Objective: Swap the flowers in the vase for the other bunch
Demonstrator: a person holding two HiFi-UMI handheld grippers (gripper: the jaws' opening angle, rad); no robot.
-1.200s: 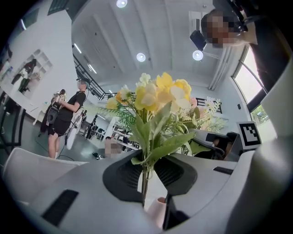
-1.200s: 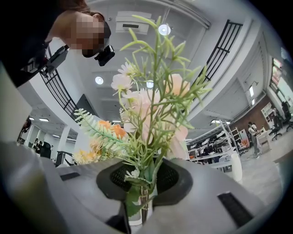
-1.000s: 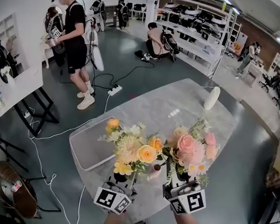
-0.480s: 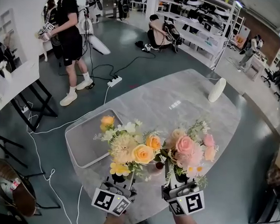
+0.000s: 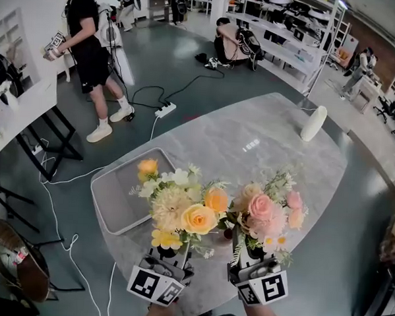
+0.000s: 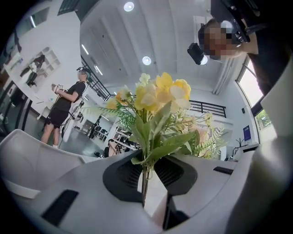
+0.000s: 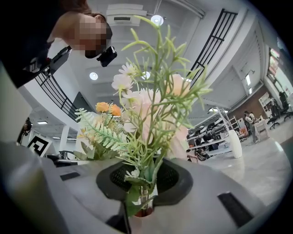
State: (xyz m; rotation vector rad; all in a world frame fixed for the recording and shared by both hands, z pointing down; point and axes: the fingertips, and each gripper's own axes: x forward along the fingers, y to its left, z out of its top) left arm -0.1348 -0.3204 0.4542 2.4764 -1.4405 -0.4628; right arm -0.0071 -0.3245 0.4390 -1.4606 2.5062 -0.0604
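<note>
Two bunches of flowers stand upright side by side over the near part of the marble table. My left gripper is shut on the stems of the yellow and orange bunch. My right gripper is shut on the stems of the pink bunch. In the left gripper view the thin stems run down between the jaws of the left gripper. In the right gripper view the green stems sit between the jaws of the right gripper, with a reddish-brown rim just below. Leaves hide what lies between the bunches.
A shallow grey tray lies on the table's left side. A tall white oval object stands at the far right edge. Cables and a power strip trail on the floor. People stand and crouch beyond the table.
Both bunches stay gripped and have hardly moved. The standing person at the far left has stepped further away.
</note>
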